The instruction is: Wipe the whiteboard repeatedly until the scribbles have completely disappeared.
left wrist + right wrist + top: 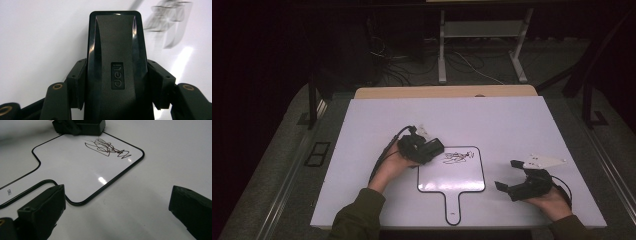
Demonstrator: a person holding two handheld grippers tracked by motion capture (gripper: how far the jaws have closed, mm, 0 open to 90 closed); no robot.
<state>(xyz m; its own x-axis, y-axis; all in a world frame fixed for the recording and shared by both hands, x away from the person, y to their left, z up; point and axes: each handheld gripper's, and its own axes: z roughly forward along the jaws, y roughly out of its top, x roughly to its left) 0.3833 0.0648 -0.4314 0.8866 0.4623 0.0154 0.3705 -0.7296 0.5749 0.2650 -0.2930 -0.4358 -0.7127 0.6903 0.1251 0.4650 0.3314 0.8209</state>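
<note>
1. High view: one white counter, carrying one small paddle-shaped whiteboard with a black rim and a handle toward the near edge. One dark scribble near the board's far edge. Two tools: left tool at the board's far left corner, clamped on one black eraser; right tool resting off the board's right side, jaws spread apart, nothing between them.
2. Left gripper view: one eraser, black, oblong with rounded corners, glossy bevelled edges, matt centre with a small embossed logo plate. Pinched on both long sides by the left tool. Blurred scribble at upper right.
3. Right gripper view: right tool wide open over bare counter. One whiteboard ahead, glossy; one tangled dark scribble; eraser at the board's far edge, just beside the marks.
</note>
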